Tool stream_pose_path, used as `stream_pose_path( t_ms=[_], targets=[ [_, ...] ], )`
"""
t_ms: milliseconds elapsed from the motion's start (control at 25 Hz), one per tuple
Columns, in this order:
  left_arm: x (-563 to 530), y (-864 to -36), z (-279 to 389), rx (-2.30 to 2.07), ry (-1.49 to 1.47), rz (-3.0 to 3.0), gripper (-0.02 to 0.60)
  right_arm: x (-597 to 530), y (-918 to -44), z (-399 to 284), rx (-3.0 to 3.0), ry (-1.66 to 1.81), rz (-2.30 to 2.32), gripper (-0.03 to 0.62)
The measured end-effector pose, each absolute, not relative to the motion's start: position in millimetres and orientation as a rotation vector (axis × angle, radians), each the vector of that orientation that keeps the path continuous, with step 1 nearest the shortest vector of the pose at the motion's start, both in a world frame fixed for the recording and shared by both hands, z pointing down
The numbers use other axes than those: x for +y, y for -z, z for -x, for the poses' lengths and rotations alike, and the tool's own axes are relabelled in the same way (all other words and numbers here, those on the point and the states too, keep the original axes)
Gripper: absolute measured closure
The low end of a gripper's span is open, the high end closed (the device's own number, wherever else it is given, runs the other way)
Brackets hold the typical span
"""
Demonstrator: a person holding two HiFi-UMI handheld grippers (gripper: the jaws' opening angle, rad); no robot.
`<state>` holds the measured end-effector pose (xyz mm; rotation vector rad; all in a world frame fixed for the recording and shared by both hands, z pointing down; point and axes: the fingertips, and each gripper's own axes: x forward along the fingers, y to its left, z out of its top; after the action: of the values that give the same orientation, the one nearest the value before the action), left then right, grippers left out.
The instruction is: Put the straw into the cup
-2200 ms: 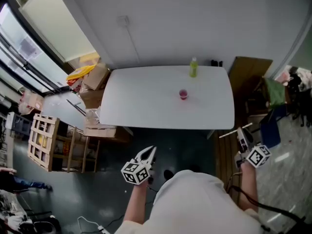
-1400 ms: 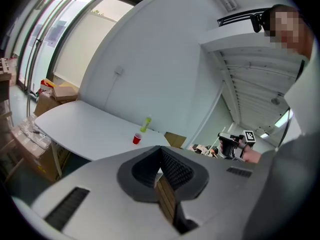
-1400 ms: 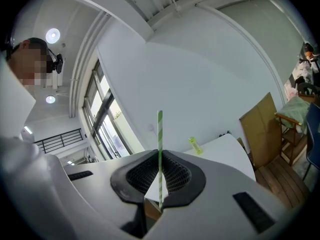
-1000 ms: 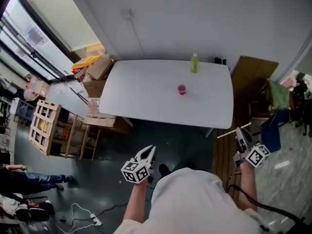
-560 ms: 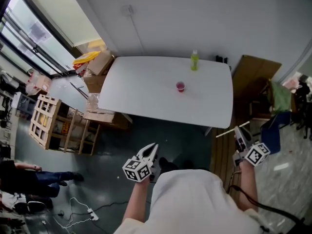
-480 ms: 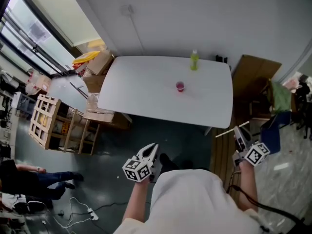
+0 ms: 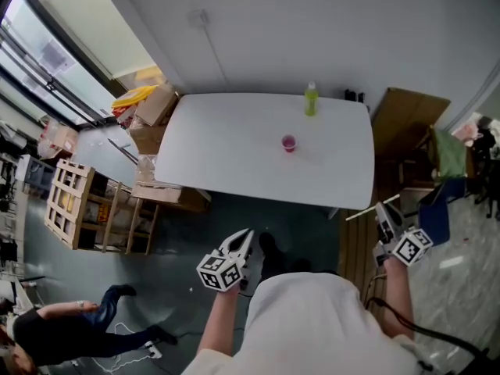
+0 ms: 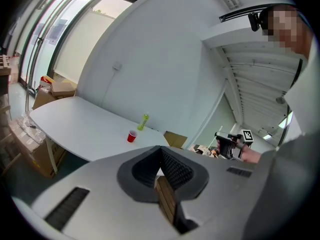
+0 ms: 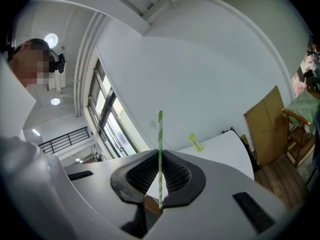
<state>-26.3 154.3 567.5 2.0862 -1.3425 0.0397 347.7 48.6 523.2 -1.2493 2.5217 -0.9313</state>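
Observation:
A small red cup (image 7: 288,143) stands on the white table (image 7: 226,162), with a green bottle (image 7: 311,101) behind it at the far edge. Both grippers hang well short of the table's near edge. My right gripper (image 7: 384,216) is shut on a green-and-white striped straw (image 9: 160,154), which stands upright between the jaws and sticks out to the left in the head view as a pale straw (image 7: 367,211). My left gripper (image 7: 240,243) is shut with nothing in it. From the left gripper view the cup (image 8: 132,136) and bottle (image 8: 144,121) lie far ahead.
Cardboard boxes (image 7: 152,119) and a wooden crate rack (image 7: 74,217) stand left of the table. A brown board (image 7: 406,119) and a chair with green cloth (image 7: 441,151) are on the right. A person (image 7: 55,330) walks on the dark floor at lower left.
The two grippers keep about the same places in the head view, the right still holding the straw. The person at lower left has walked further into view.

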Motion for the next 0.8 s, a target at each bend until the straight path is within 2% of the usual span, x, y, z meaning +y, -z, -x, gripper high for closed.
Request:
stream_pose_path(
  t_ms=[800],
  targets=[
    [28,-575,99,-1.17,-0.094,-2.168,0.58,-30,-505,-270,2.454,0.865,1.406,0.549]
  ],
)
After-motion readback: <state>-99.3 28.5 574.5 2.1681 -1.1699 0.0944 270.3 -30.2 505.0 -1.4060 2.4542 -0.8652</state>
